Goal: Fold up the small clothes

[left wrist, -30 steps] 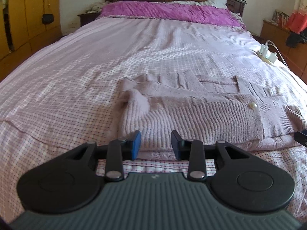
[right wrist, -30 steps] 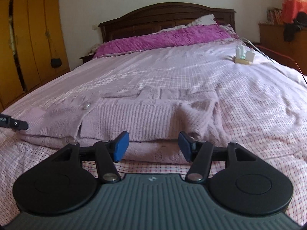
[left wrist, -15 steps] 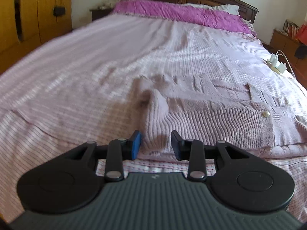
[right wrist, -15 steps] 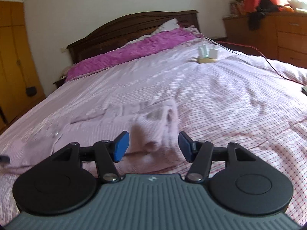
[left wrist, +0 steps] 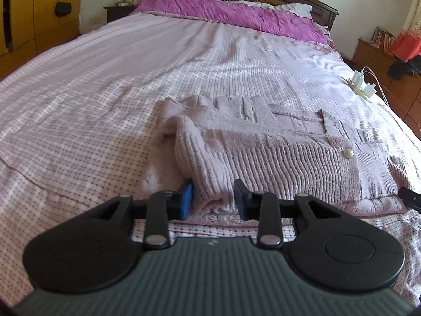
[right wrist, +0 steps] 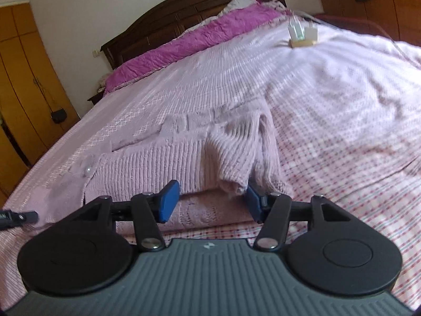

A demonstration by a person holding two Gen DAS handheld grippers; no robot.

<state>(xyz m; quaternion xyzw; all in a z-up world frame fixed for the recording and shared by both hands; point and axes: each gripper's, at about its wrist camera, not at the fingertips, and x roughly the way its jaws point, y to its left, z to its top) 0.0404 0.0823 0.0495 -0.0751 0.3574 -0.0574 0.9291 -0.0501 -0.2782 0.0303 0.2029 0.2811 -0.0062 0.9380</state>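
left wrist view: left gripper (left wrist: 212, 199) jaws apart astride near-left corner of cardigan (left wrist: 263, 155), not clamped, likely set to pinch | right gripper (right wrist: 212, 204) jaws apart at near-right corner, likely same | cardigan mauve, ribbed, part-folded, pearl button (left wrist: 348, 153) near its middle, flat on bed (left wrist: 92, 92)

Each gripper, left (left wrist: 213, 200) and right (right wrist: 210, 202), has a ribbed grey body along the bottom of the frame, two round black lobes at the lower corners, black link arms with silver screws, and blue-padded jaws.
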